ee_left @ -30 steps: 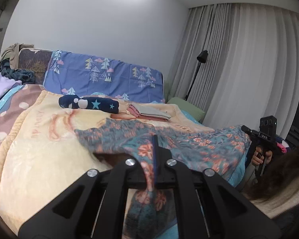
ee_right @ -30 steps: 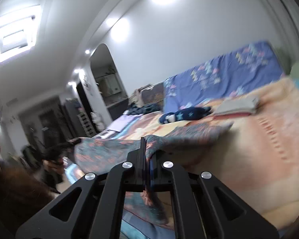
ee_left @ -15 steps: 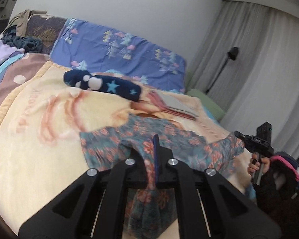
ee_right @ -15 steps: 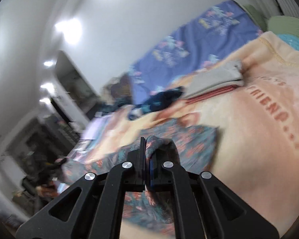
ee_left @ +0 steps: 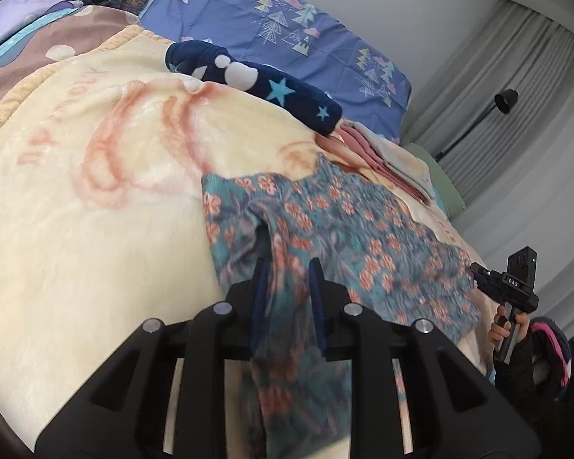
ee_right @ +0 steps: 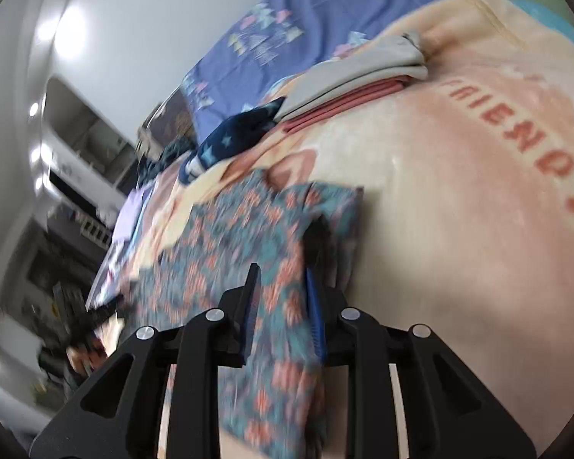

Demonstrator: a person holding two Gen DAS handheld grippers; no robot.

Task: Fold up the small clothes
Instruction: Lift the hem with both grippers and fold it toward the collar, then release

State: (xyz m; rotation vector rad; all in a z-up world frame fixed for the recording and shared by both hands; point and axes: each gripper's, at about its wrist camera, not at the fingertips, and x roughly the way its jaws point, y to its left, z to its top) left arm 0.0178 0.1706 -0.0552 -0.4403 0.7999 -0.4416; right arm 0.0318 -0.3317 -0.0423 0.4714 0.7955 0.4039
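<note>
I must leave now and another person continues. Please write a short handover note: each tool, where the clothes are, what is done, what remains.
Left tool: jaws opening, with the teal floral fabric garment between them.
Right tool: jaws opening, the same garment between them.
The garment lies spread on the cream fleece blanket at its near edge, not yet folded.
Done: a folded grey and pink stack sits farther back, beside a rolled navy star-print piece.
Left: fold the floral garment and put it with the stack.
</note>
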